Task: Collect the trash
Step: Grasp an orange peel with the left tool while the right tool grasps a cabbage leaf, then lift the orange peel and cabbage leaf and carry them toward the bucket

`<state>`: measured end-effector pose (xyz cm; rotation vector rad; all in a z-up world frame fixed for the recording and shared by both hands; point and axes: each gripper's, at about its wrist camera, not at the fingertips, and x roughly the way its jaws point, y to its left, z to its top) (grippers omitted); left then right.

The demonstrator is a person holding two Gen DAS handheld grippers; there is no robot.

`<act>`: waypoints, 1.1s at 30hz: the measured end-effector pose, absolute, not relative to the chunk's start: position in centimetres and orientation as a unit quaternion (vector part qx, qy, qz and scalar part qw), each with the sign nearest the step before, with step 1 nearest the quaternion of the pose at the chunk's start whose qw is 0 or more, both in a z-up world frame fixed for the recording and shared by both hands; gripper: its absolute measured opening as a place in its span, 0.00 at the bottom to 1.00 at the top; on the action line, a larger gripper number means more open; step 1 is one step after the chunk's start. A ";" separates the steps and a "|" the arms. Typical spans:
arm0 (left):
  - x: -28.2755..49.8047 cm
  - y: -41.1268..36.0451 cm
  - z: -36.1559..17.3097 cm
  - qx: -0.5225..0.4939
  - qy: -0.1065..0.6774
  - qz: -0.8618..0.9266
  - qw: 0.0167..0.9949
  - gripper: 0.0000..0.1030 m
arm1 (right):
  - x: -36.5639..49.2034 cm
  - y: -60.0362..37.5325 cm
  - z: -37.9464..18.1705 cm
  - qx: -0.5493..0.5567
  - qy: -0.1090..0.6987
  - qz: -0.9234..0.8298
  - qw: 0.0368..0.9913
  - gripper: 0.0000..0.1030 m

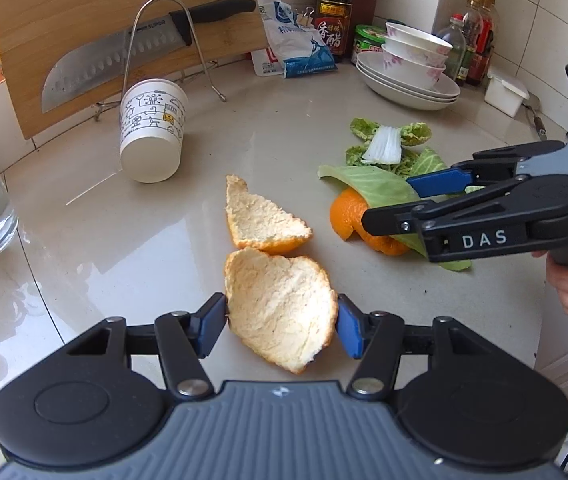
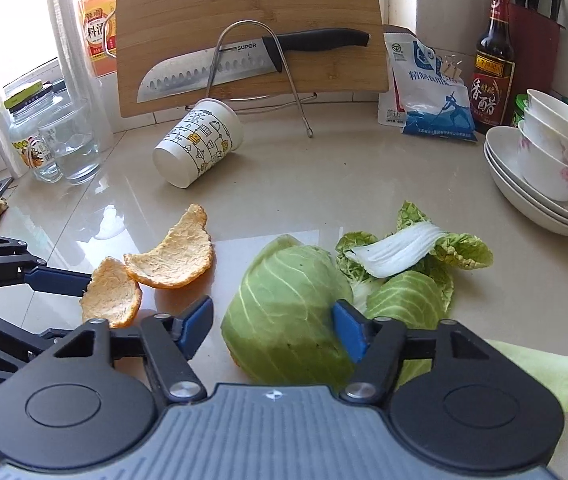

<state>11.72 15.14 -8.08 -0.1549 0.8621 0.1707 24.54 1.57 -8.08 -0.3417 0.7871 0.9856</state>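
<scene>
Countertop (image 2: 324, 168) is seen glossy, smooth stone-like. Far cutting board (image 2: 244, 8): matt wood w/ grain. Knife (image 2: 204, 72) blade: shiny metal. Orange peel (image 1: 280, 312) pith: rough, matt. Cup (image 2: 200, 142): paper.

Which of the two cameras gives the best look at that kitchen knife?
The right wrist view: the knife sits near the picture's centre, blade and black handle fully visible against the cutting board. The left wrist view also shows the whole knife, but farther off-centre and more slanted.

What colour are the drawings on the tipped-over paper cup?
The paper cup is white with black line drawings and some yellow bits, clearest in the right wrist view.
</scene>
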 end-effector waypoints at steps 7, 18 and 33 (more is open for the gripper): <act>11.9 15.0 -8.2 -0.072 0.420 0.078 0.901 0.56 | 24.8 1.0 -7.4 -0.150 0.366 0.458 0.796 0.52; 11.6 14.7 -7.9 -0.056 0.425 0.065 0.901 0.55 | 23.7 0.3 -6.0 -0.155 0.349 0.460 0.801 0.29; 9.9 13.0 -5.6 -0.013 0.447 0.003 0.894 0.50 | 20.6 -3.3 -3.6 -0.166 0.331 0.470 0.801 0.29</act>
